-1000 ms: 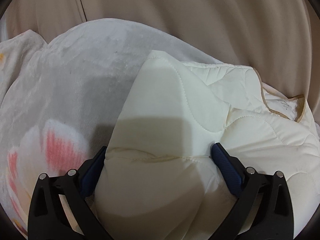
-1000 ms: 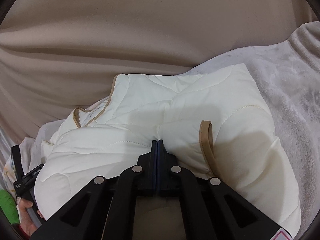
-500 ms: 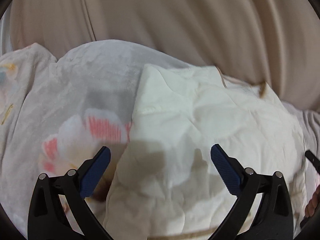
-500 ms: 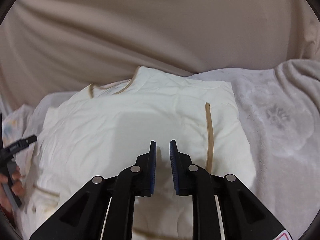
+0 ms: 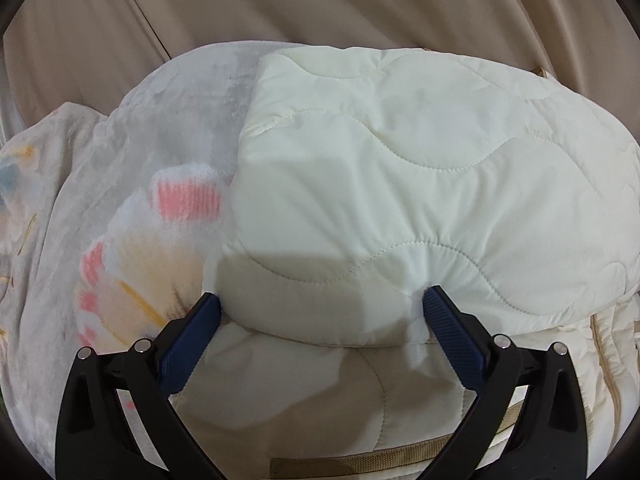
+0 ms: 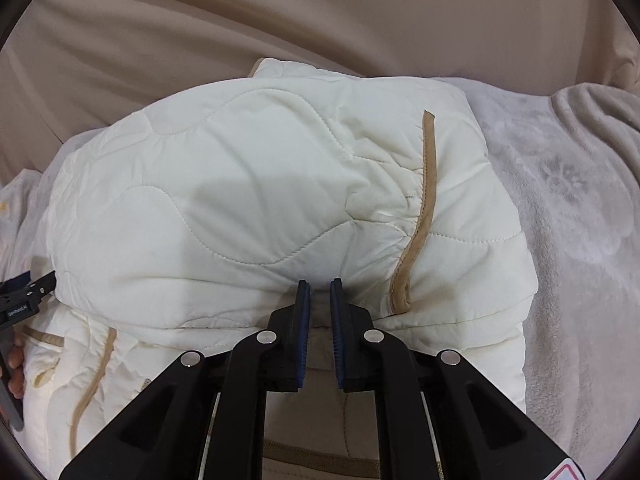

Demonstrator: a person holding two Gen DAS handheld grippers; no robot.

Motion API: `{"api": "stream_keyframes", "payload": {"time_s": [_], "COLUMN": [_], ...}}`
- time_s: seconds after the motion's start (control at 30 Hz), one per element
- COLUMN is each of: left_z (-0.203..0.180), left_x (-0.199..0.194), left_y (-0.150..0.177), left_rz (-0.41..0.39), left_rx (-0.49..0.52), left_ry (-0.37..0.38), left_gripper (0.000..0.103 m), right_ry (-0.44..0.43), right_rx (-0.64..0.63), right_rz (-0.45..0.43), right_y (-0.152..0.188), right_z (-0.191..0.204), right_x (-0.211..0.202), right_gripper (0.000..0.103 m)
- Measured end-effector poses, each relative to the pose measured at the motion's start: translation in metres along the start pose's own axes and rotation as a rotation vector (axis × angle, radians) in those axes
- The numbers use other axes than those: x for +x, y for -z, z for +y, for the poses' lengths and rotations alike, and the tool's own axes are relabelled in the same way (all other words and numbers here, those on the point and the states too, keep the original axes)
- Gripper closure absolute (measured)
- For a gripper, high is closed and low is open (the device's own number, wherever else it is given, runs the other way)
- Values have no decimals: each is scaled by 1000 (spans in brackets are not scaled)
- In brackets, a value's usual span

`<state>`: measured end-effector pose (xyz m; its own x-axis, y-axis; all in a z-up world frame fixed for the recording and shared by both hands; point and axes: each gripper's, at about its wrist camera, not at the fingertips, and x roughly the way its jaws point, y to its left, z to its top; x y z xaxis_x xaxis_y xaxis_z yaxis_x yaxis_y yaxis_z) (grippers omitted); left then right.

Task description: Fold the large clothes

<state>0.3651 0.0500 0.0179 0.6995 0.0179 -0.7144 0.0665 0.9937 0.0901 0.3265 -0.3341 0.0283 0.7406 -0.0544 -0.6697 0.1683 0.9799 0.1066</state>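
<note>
A beige fabric backdrop [image 5: 320,4] fills the top of both views, creased and with one seam running through it; what it covers cannot be told. Below it lies a pale grey plush blanket [image 5: 176,112] printed with a pink-and-yellow flower [image 5: 160,248], its edges cut off by the fisheye rim.

On the blanket rests the cream quilted jacket [image 5: 400,168], folded over on itself so a padded upper layer lies on a lower one. Wavy stitching runs across it. Tan binding [image 6: 420,216] trims one edge, curving down toward the near side, and more tan trim shows on the lower layer at the bottom of each view, partly hidden by the gripper frames.

The left gripper [image 5: 320,304] is spread wide, its blue pads at either side of the near edge of the folded layer, touching the fabric without pinching it. The right gripper [image 6: 320,292] has its jaws nearly together with a narrow gap, tips at the fold edge; whether any cloth sits between them is hard to make out.

At the far left of the right wrist view, the other tool carries small white lettering [image 6: 16,312], too small to read surely, and part of a hand [image 6: 14,364] is cut off beside it.
</note>
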Motion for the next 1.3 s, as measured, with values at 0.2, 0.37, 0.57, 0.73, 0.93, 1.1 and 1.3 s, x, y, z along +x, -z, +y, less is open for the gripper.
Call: {"api": "stream_keyframes", "payload": {"time_s": [0.2, 0.37, 0.57, 0.73, 0.93, 1.1, 1.3], "left_z": [-2, -4, 23, 74, 120, 111, 98], "left_x": [2, -1, -52, -113, -131, -138, -142], "left_y": [0, 1, 20, 77, 152, 174, 175], "left_rz": [-2, -1, 22, 83, 190, 158, 151], "left_rx": [8, 10, -21, -85, -246, -239, -233], "left_ry": [-11, -18, 65, 215, 354, 346, 358], "left_gripper": [5, 5, 5, 5, 5, 5, 38], "right_ry": [-3, 10, -13, 25, -86, -158, -241], "right_rx": [8, 0, 52, -22, 249, 360, 385], "right_rz": [-7, -16, -30, -30, 80, 67, 90], "right_y": [-2, -2, 17, 83, 185, 213, 203], "right_z": [-3, -3, -10, -40, -116, -129, -107], "right_x": [-1, -2, -67, -152, -197, -199, -185], "right_gripper": [94, 94, 63, 45, 38, 36, 49]}}
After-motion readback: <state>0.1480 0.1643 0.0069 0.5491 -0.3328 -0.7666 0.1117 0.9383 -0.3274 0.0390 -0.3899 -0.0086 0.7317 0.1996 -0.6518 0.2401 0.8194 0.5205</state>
